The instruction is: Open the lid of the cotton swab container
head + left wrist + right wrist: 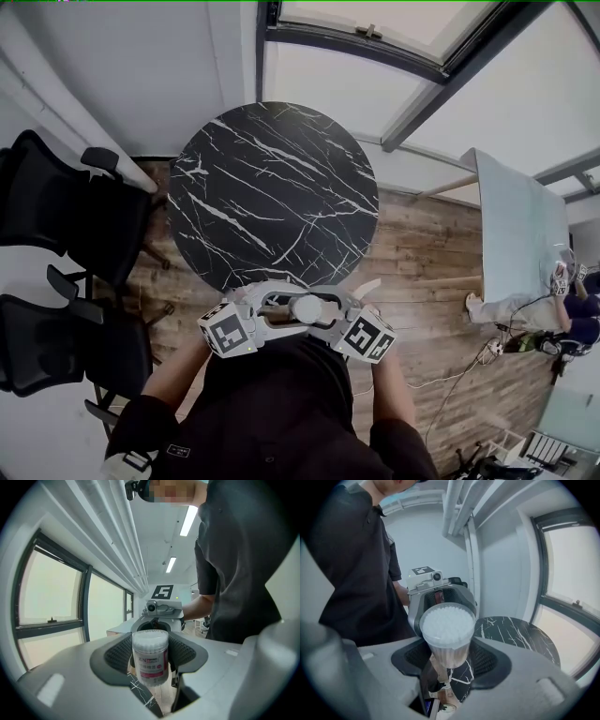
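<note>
A clear cotton swab container [307, 309] with a pink-and-white label [150, 660] hangs in the air close to my chest, just off the near edge of the black marble table [272, 192]. It stands upright, and white swab heads show through its clear lid [447, 623]. My left gripper [274, 314] comes in from the left and my right gripper [339, 321] from the right, facing each other. The left gripper's [150, 663] dark pads [117, 653] close on the container's sides. The right gripper's [449, 658] pads [485, 658] flank it the same way.
Two black office chairs [66, 216] stand left of the table on a wooden floor [422, 244]. A pale glass-topped table [520, 234] is at the right, with another person [574, 305] beyond it. Windows run along the wall behind the round table.
</note>
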Tool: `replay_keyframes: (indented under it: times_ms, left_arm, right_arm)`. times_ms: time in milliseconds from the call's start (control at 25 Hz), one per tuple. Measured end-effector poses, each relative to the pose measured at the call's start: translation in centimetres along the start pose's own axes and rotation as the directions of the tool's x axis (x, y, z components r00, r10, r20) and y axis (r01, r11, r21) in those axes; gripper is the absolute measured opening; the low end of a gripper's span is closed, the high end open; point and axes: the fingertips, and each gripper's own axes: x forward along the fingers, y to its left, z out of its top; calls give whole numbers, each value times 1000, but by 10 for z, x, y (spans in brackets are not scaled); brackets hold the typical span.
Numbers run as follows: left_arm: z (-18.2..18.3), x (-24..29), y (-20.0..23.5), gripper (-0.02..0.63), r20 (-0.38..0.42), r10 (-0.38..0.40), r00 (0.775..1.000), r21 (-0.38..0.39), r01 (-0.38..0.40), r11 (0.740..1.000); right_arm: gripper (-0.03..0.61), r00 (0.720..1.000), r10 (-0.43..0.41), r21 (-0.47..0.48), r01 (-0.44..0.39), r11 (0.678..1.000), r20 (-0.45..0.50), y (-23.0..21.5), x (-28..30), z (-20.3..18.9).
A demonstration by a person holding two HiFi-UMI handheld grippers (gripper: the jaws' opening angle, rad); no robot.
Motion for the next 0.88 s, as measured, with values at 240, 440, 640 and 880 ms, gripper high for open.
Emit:
replay_keyframes:
  times_ms: [240,440,640,880]
  left_arm:
    - [-5,1,1,249,-21,8,1000,10,-8,1000]
    - [-3,4,-1,249,-52,9,999,13,-8,1000]
    - [-4,7,-4,249,-85,5,996,15,-4,1000]
    - [-7,7,-7,245,-120,0,993,14,2,1000]
  right_arm:
    - [249,999,-3,-6,3,1000,-35,-2,-1,-4]
    - [249,998,1,-14,-2,1000,-67,0,-5,-7]
    - [249,994,3,-21,-5,1000,-112,1,-9,-13]
    - [249,990,12,-24,-16,1000,-140,5,-8,-17]
